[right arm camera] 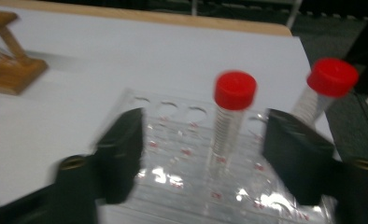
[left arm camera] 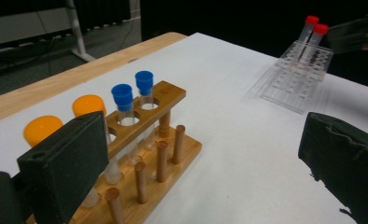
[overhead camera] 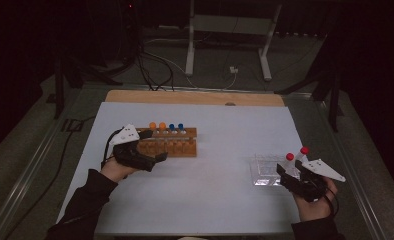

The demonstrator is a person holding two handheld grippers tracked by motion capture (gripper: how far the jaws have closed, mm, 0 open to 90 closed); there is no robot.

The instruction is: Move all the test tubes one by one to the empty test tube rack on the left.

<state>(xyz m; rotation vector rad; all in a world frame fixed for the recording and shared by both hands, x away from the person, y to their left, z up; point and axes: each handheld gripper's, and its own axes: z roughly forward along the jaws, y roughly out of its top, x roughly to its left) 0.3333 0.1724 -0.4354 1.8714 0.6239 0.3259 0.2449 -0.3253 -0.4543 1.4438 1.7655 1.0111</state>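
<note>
No writing is legible anywhere. My right gripper (right arm camera: 203,154) stands with jaws apart, straddling a red-capped tube (right arm camera: 231,116) in the clear rack (right arm camera: 173,177); my left gripper (left arm camera: 210,163) gapes wide beside the wooden rack (left arm camera: 149,154).

Lab bench setting, dim room. White-covered wooden table (overhead camera: 195,97) carries a wooden test-tube rack (overhead camera: 171,142) with orange- and blue-capped tubes and a clear plastic tube rack (overhead camera: 266,170) with red-capped tubes. Cables and metal stand legs (overhead camera: 228,45) on the floor behind.
</note>
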